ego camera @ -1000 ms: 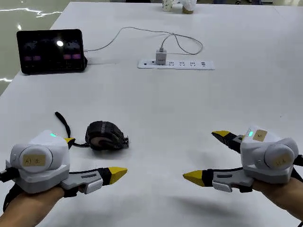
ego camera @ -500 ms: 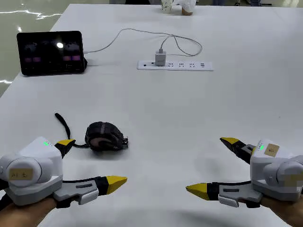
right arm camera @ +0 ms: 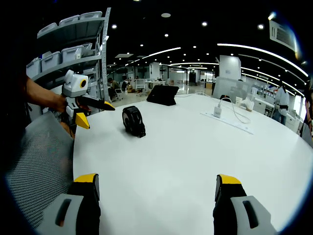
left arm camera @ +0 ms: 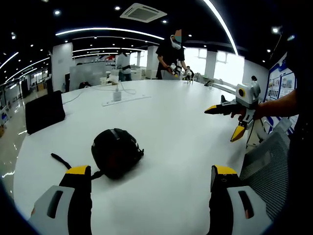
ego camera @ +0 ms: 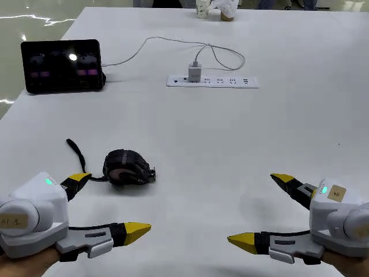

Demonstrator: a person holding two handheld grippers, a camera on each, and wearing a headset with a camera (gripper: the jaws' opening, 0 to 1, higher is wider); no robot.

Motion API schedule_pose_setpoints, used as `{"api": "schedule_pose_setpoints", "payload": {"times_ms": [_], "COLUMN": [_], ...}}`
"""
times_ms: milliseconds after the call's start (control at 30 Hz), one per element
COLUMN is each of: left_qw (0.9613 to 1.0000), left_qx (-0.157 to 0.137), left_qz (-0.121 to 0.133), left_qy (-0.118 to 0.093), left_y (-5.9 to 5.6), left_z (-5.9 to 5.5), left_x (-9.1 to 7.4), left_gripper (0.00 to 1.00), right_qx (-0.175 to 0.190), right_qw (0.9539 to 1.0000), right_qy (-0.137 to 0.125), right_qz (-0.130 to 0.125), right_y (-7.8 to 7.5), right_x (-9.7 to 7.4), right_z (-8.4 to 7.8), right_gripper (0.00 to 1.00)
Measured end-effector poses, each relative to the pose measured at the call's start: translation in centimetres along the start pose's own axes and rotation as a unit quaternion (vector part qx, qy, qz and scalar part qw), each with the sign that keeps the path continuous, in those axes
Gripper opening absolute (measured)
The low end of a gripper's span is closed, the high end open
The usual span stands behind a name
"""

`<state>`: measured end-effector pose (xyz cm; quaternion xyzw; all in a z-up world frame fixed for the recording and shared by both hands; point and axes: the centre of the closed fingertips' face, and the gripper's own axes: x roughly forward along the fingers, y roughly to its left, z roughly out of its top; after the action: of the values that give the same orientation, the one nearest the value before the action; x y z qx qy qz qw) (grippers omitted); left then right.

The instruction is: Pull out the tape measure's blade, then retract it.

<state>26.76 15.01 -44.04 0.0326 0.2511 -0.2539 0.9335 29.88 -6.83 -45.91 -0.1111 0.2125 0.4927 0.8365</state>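
Note:
A black tape measure (ego camera: 128, 167) lies on the white table (ego camera: 230, 133), its black wrist strap (ego camera: 75, 151) trailing to the left. It also lies ahead of the left jaws as the tape measure (left arm camera: 116, 152) and further off as the tape measure (right arm camera: 133, 120). My left gripper (ego camera: 105, 204) hovers open at the near left, just short of the case, with nothing between its yellow tips. My right gripper (ego camera: 263, 210) is open at the near right, well away from the tape. The blade is wound inside the case.
A dark tablet (ego camera: 62, 64) stands at the far left. A white power strip (ego camera: 212, 81) with a plugged charger and cable lies at the back centre. Cups (ego camera: 214, 8) sit at the far edge. A person stands beyond the table (left arm camera: 172, 54).
Both grippers have drawn back toward the near edge and lower in the head view. The tape measure has stayed where it was.

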Motion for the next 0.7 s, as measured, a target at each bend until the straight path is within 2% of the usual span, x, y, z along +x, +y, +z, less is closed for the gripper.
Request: {"api": "schedule_pose_setpoints", "payload": {"times_ms": [133, 700], "left_qw": [1.0000, 1.0000], "left_qx": [0.006, -0.004], "left_qz": [-0.003, 0.004], "left_qy": [0.005, -0.003], "left_y": [-0.11, 0.39], "left_z": [-0.18, 0.00], "left_x": [-0.06, -0.62], "left_gripper": [0.99, 0.99], "right_qx": [-0.001, 0.006], "right_qw": [1.0000, 0.9999], "right_qy": [0.002, -0.003], "right_qz": [-0.002, -0.009], "right_y": [-0.07, -0.29], "right_x": [-0.15, -0.81], "right_z": [-0.14, 0.01], "right_gripper": [0.99, 0.99]}}
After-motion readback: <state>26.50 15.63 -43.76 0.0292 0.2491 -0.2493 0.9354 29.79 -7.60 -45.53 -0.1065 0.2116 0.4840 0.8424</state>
